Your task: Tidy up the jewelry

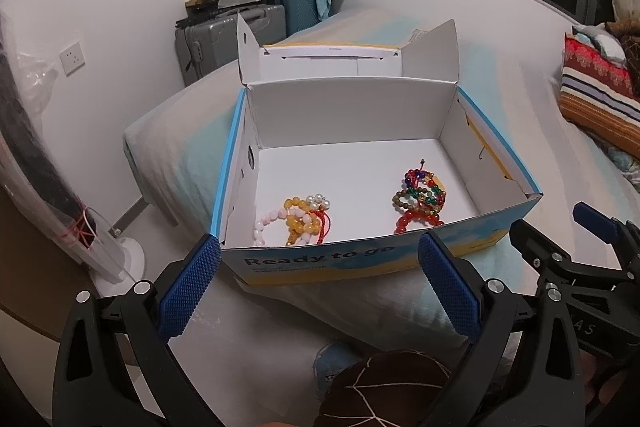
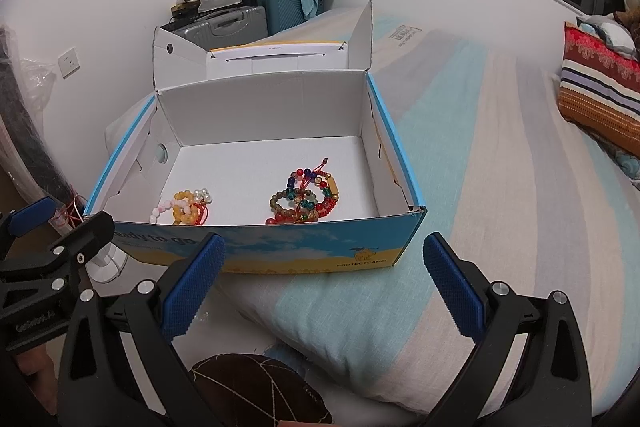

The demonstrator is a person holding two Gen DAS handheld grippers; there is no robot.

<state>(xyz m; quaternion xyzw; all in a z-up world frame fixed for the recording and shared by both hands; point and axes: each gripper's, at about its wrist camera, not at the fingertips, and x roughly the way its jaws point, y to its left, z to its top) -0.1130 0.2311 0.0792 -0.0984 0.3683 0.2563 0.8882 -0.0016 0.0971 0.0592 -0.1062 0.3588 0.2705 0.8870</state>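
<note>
An open blue and yellow cardboard box (image 1: 360,263) stands on the bed, lid flipped back; it also shows in the right wrist view (image 2: 304,251). Inside lie two heaps of bead bracelets: a yellow, pink and pearl heap (image 1: 298,221) (image 2: 186,209) at the left and a red, green and blue heap (image 1: 420,199) (image 2: 310,199) at the right. My left gripper (image 1: 320,283) is open and empty, just in front of the box's near wall. My right gripper (image 2: 324,283) is open and empty, beside it, also in front of the box.
The box rests on a striped blue and beige bed (image 2: 500,187). A striped red pillow (image 2: 600,99) lies at the far right. Suitcases (image 1: 232,35) stand against the far wall. A brown patterned slipper (image 1: 384,387) lies below. A white fan base (image 1: 120,259) stands left.
</note>
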